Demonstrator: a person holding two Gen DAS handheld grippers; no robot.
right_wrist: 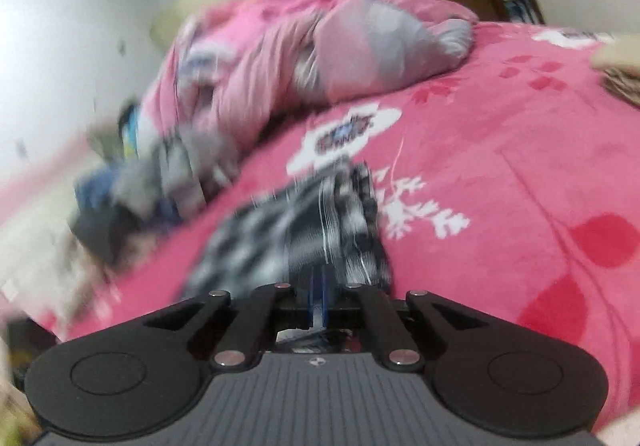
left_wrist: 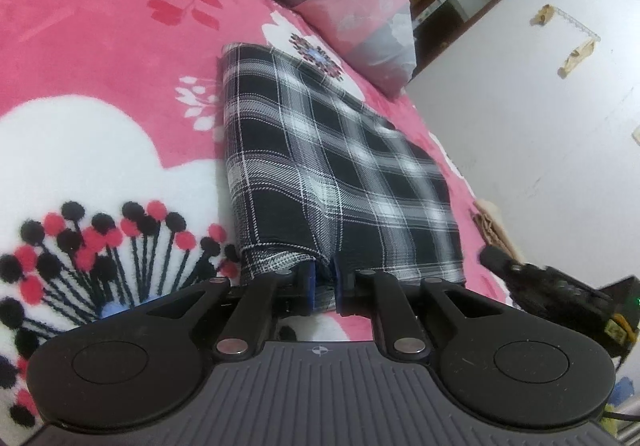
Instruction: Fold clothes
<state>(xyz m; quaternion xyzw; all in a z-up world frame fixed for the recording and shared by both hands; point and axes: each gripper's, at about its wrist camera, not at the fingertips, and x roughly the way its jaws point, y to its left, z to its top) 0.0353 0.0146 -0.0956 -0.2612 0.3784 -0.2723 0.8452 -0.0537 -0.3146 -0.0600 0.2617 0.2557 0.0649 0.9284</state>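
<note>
I hold my left gripper (left_wrist: 322,282) low over the bed, and its blue pads (left_wrist: 307,286) pinch the near edge of the plaid cloth (left_wrist: 320,166). The jaws stand only a narrow way apart, with a fold of the fabric caught between them. From there the black-and-white cloth stretches away across the pink blanket (left_wrist: 100,46), already folded into a long panel, its far corner lying beside a small printed flower. To the right of it, a pink and grey quilt (left_wrist: 360,6) is heaped near the white wall (left_wrist: 540,126). My right gripper (left_wrist: 508,270) shows at the right edge of this view, off the side of the cloth.

The right wrist view is badly blurred. There my right gripper (right_wrist: 319,290) has its jaws pressed nearly together, and a thin bit of the plaid cloth (right_wrist: 288,230) sits between the blue pads (right_wrist: 314,286). The cloth runs forward from the jaws over the blanket (right_wrist: 500,166), and a pile of clothes (right_wrist: 152,174) lies at the left, beside the quilt (right_wrist: 320,46).
</note>
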